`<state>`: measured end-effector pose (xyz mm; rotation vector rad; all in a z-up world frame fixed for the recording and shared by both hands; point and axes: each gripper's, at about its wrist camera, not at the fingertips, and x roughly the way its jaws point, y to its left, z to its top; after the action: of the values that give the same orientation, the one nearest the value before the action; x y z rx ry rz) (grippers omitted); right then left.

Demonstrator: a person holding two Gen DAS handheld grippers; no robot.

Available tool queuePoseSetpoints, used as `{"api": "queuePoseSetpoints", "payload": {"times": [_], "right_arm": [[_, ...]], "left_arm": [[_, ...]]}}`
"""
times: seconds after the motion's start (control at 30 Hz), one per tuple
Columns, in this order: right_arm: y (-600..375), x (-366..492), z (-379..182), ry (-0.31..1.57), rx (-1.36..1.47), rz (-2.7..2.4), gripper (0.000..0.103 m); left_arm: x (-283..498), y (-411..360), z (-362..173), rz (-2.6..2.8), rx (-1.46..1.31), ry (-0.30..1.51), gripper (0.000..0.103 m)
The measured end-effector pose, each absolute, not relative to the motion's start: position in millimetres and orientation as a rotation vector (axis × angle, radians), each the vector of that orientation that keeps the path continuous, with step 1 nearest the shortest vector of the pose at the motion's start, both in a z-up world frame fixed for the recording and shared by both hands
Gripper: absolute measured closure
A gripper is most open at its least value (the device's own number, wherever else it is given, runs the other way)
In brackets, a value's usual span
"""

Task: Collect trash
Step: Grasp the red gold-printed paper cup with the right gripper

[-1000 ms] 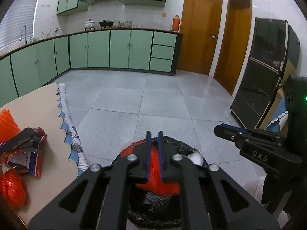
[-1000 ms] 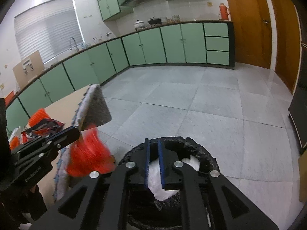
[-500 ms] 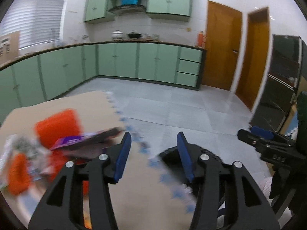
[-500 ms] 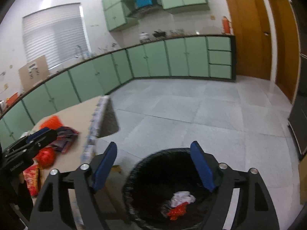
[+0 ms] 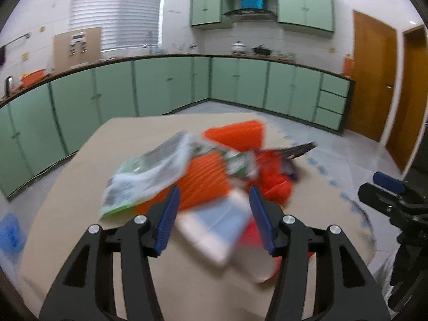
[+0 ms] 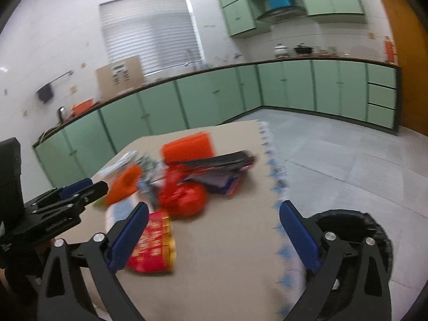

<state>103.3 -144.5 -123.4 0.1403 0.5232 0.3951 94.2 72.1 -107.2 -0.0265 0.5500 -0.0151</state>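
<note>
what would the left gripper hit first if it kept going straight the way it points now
Most likely the white and light-blue packet lying between the left gripper fingers, at the near edge of the trash pile on the table. Blur makes depth uncertain.

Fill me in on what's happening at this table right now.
A person with a gripper in each hand is clearing trash off the table. Both the left gripper and the right gripper are empty, fingers opening, aimed at the blurred pile of wrappers. A red packet lies nearest the right gripper. The black-lined bin stands beside the table edge.
</note>
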Motion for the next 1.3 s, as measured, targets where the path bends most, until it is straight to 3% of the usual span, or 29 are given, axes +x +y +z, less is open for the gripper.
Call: {"api": "queuePoseSetpoints", "payload": {"times": [1.17,1.2,1.3], "right_arm": [[-45,117,-188,0.687,-0.041,0.475,0.006],[-44,116,-188,0.687,-0.044,0.489,0.007],[-46,115,-187,0.688,-0.034,0.522,0.023]], "left_arm": [[75,139,-161,0.088,-0.103,0.608,0.051],[75,139,-162,0.088,-0.103,0.609,0.051],[75,139,-162,0.085,-0.102,0.611,0.051]]}}
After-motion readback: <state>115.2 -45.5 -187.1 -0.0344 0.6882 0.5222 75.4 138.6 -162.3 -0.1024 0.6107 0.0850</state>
